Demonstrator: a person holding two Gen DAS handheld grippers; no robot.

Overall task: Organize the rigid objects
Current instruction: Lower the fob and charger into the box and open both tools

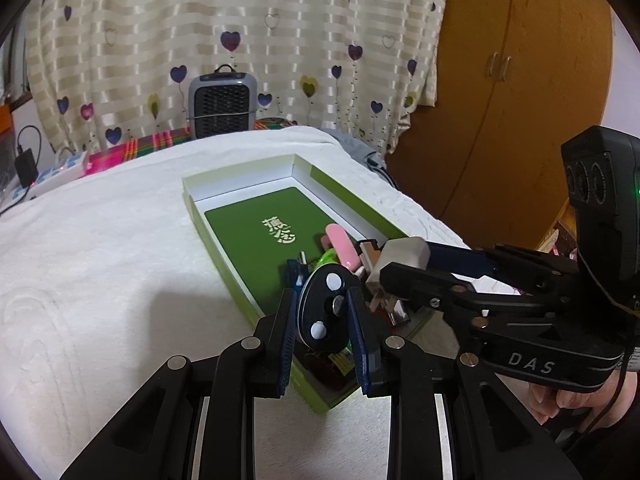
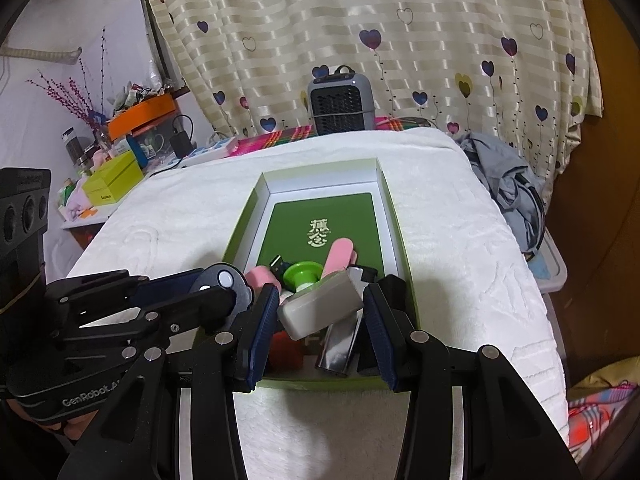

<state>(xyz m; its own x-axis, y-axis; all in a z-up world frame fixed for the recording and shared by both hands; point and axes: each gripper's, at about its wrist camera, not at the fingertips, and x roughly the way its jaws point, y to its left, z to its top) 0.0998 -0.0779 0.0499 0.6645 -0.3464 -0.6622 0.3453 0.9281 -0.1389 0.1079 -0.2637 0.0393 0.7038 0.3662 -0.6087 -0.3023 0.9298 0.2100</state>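
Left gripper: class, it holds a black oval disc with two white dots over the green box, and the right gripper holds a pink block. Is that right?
Not quite. The right gripper holds a white block, not pink, as the right wrist view shows. The left gripper does hold the black disc over the green box.

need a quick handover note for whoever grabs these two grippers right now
Left gripper: shut on a black oval disc with white dots, over the near end of the green box.
Right gripper: shut on a white block, over the same end.
Done: pink piece, green piece and a silver item already lie in the box.
Left: set both held items down in the box.
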